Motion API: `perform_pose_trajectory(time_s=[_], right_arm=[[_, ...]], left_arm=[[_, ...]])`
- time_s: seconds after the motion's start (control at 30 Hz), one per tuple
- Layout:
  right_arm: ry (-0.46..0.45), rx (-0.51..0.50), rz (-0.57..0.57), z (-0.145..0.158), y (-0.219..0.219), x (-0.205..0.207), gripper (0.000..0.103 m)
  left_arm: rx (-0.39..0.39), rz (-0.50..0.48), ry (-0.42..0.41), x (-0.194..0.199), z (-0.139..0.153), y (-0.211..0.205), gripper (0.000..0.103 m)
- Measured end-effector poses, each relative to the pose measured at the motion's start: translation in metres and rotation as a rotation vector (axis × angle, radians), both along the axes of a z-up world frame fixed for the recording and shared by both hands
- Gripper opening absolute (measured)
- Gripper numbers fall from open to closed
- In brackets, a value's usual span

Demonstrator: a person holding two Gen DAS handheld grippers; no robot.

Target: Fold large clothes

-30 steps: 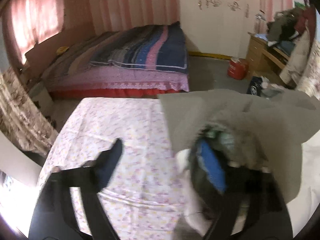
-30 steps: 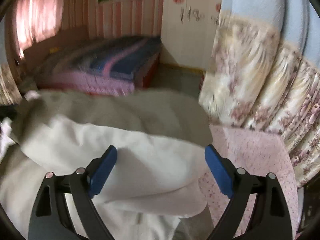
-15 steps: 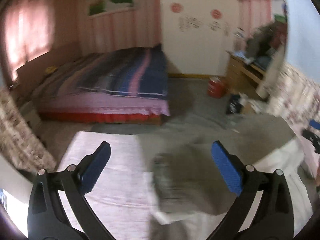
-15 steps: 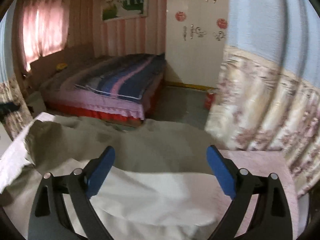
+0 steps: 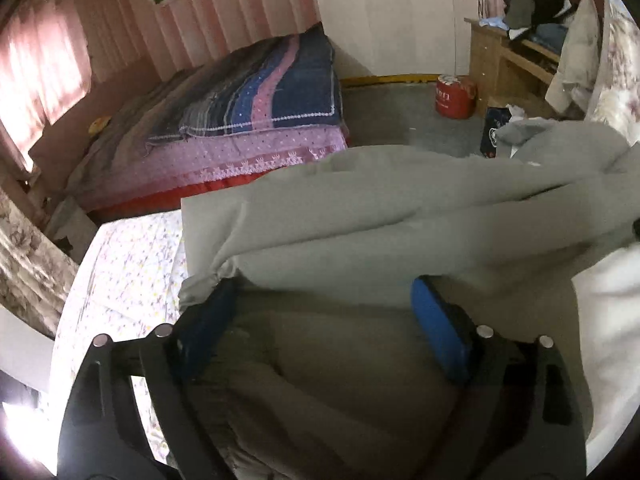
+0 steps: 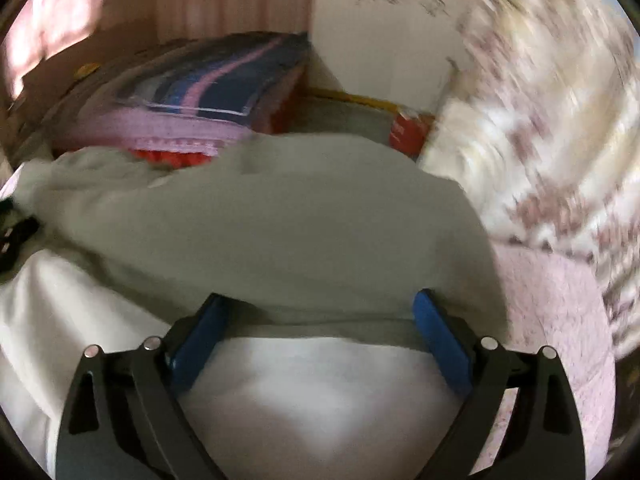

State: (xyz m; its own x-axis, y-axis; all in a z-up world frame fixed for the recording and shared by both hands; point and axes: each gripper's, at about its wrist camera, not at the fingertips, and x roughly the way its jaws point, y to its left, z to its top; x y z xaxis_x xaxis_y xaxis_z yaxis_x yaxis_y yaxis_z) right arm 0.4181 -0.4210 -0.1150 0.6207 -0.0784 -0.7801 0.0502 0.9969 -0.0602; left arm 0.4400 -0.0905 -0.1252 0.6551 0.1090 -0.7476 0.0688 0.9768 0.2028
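A large grey garment with a white lining lies bunched on a table under a floral cloth. My left gripper hovers low over its left part. Its jaws are wide and closing, a grey fold lies across the fingertips, and darker grey cloth lies between the fingers without the pads pressing it. My right gripper sits over the garment's right part. Its jaws are opening, with the grey hem at the tips and white lining between the fingers, unpinched. The right wrist view is motion-blurred.
Beyond the table stands a bed with a striped blue and pink cover. A red canister sits on the floor near a wooden desk piled with clothes. A floral curtain hangs close on the right of the table.
The left gripper let go of the bunched cloth, rose clear, then came down over a grey fold. The right gripper sank closer to the garment's hem, and its jaws widened a little.
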Motion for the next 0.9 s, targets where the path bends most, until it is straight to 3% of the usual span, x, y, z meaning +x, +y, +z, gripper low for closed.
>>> perform_pose_trajectory(time_s=[0.13, 0.27, 0.37, 0.43, 0.53, 0.6, 0.73, 0.9], right_arm=[[0.014, 0.07, -0.047, -0.002, -0.029, 0.001, 0.1], [-0.04, 0.048, -0.062, 0.006, -0.034, -0.014, 0.1], [-0.088, -0.021, -0.058, 0.021, -0.026, -0.034, 0.1], [-0.106, -0.015, -0.053, 0.036, -0.025, -0.055, 0.1], [-0.139, -0.027, -0.032, 0.057, -0.023, -0.089, 0.1], [-0.159, -0.031, -0.022, 0.07, -0.023, -0.114, 0.101], [-0.19, -0.004, -0.004, 0.085, -0.03, -0.179, 0.101], [-0.168, 0.03, 0.003, 0.073, -0.05, -0.273, 0.101]], left_arm=[[-0.037, 0.011, -0.007, 0.0, 0.002, 0.003, 0.087], [-0.098, -0.024, -0.006, -0.007, 0.005, 0.01, 0.09], [-0.112, -0.06, -0.024, -0.03, 0.022, 0.013, 0.091], [-0.157, -0.058, -0.058, -0.053, 0.044, 0.022, 0.1], [-0.219, -0.066, -0.108, -0.095, 0.074, 0.039, 0.1], [-0.208, -0.071, -0.14, -0.132, 0.09, 0.051, 0.1], [-0.193, -0.053, -0.155, -0.193, 0.098, 0.076, 0.1], [-0.19, -0.049, -0.144, -0.282, 0.077, 0.103, 0.1]])
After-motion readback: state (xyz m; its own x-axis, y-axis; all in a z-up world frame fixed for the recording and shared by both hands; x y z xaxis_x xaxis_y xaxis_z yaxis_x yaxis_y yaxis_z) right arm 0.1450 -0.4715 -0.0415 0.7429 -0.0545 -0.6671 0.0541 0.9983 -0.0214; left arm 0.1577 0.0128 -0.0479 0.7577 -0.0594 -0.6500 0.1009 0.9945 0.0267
